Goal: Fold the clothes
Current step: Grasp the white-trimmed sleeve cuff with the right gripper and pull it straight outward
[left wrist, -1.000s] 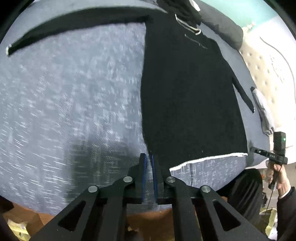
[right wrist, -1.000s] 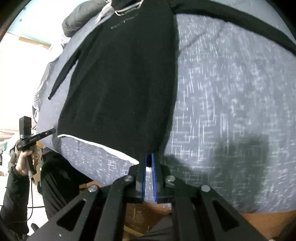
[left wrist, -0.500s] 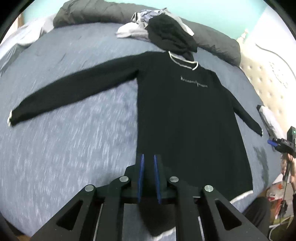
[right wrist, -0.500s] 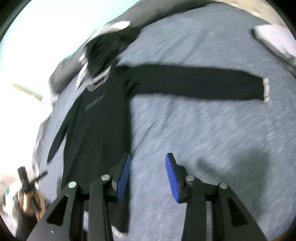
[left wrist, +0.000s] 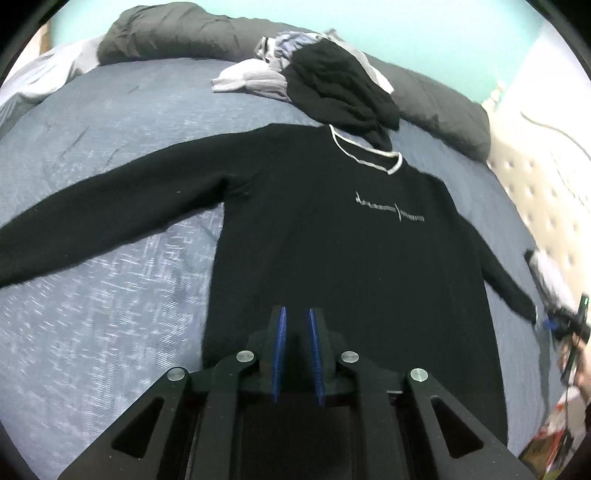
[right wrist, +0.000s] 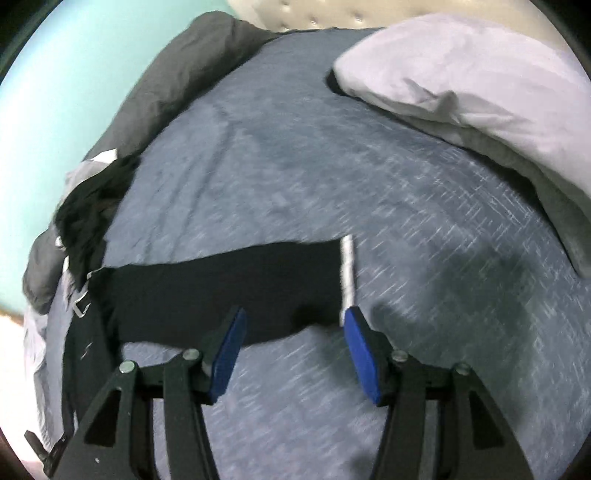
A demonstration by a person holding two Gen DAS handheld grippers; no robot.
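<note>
A black long-sleeved sweater with white trim at the neck lies flat on the blue-grey bed, sleeves spread out. My left gripper hovers over the sweater's lower body, its jaws nearly together with a narrow gap and nothing visibly between them. My right gripper is open and empty, just short of one black sleeve. The sleeve's white cuff sits just beyond the right fingertip.
A heap of black and pale clothes lies by the sweater's neck. Dark grey bolsters run along the far edge, with a white pillow and a padded headboard nearby. A person's hand with a device is at the right edge.
Both grippers let go of the sweater's hem and rose. The left one moved forward over the sweater's body. The right one opened wide and swung over to the sleeve cuff.
</note>
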